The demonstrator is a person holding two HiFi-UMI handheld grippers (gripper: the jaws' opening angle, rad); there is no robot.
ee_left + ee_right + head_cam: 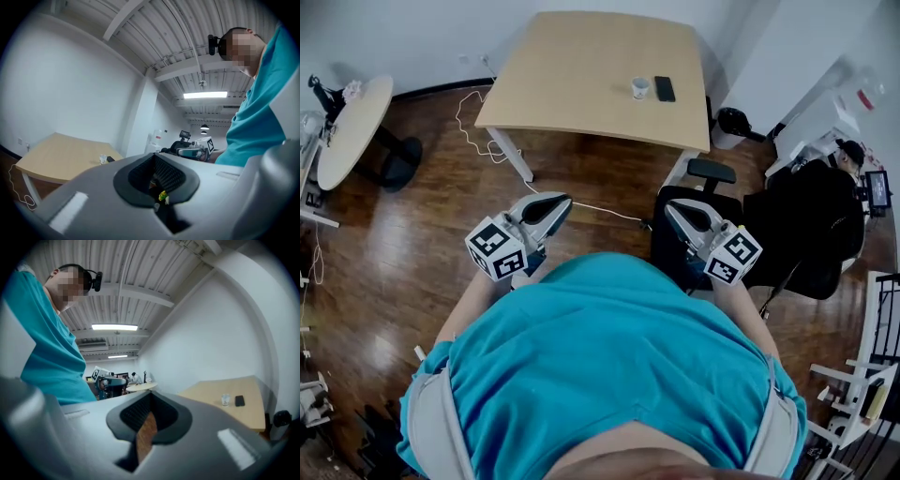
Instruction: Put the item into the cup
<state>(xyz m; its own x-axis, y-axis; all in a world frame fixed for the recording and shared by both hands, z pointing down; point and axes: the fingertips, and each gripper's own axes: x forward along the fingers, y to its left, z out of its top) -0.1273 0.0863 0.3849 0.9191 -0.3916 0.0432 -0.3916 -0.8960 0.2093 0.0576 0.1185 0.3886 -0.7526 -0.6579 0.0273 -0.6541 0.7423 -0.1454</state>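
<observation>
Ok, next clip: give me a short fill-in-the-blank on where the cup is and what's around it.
1. The cup stands on a ___.
2. The flat thing beside the cup is ___ in colour.
3. Between the person and the cup stands a black office ___.

Missing words: table; black; chair.

right tool (151, 413) – jaws together, empty; cup (225, 399), phone (239, 400) on table (206, 392)
</observation>
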